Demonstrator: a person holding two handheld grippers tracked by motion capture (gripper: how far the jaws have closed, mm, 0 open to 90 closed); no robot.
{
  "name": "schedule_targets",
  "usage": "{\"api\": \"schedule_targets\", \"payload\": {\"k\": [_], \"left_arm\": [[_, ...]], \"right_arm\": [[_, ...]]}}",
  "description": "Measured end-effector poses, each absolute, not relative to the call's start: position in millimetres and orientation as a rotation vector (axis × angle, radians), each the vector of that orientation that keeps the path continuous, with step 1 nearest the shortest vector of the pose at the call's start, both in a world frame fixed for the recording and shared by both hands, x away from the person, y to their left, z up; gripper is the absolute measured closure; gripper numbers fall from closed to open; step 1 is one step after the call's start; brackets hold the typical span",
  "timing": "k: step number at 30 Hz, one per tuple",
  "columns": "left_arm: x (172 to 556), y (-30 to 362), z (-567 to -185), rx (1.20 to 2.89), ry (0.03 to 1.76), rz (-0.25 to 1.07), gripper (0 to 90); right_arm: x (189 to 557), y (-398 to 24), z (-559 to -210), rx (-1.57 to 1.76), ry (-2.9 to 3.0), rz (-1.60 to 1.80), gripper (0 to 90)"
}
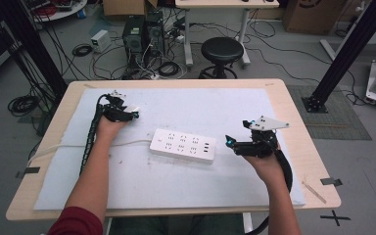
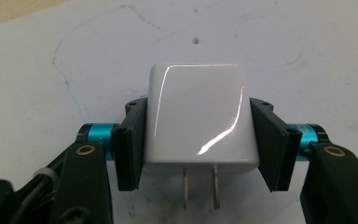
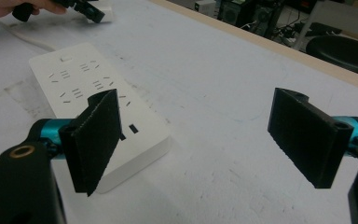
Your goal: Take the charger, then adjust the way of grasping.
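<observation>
High view: left tool sits far-left on the worktop, clamped on a small white charger; white power strip lies mid-mat, right tool just beside its right end. Pickup looks done — plugging in is left.

Left gripper view: left tool has its pads pressed to both sides of the glossy, rounded-cube charger, two flat metal prongs pointing toward the camera.

Right gripper view: right tool wide open, holding nothing — ribbed black pads; matte strip behind the left pad.

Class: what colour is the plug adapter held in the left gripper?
Glossy white adapter, with two metal prongs; clearest in the left gripper view.
</observation>
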State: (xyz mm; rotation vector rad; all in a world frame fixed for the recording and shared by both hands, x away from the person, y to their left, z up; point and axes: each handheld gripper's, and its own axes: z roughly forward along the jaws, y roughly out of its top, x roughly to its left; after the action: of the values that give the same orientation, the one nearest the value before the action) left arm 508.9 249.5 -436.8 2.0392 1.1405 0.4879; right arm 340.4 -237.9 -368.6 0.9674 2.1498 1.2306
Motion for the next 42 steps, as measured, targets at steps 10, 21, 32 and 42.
{"api": "schedule_targets", "payload": {"k": [10, 21, 32, 42], "left_arm": [[457, 254, -387, 1.998, 0.962, 0.472, 42.3], [394, 256, -360, 2.012, 0.794, 0.465, 42.4], [362, 244, -347, 2.043, 0.627, 0.478, 42.4], [333, 198, -358, 2.064, 0.376, 0.465, 42.3]], "right_arm": [[340, -242, -363, 0.949, 2.164, 1.244, 17.6], [334, -245, -362, 0.941, 2.177, 1.252, 17.6], [324, -241, -360, 0.925, 2.207, 1.271, 17.5], [313, -224, -363, 0.921, 2.282, 1.324, 17.6]]}}
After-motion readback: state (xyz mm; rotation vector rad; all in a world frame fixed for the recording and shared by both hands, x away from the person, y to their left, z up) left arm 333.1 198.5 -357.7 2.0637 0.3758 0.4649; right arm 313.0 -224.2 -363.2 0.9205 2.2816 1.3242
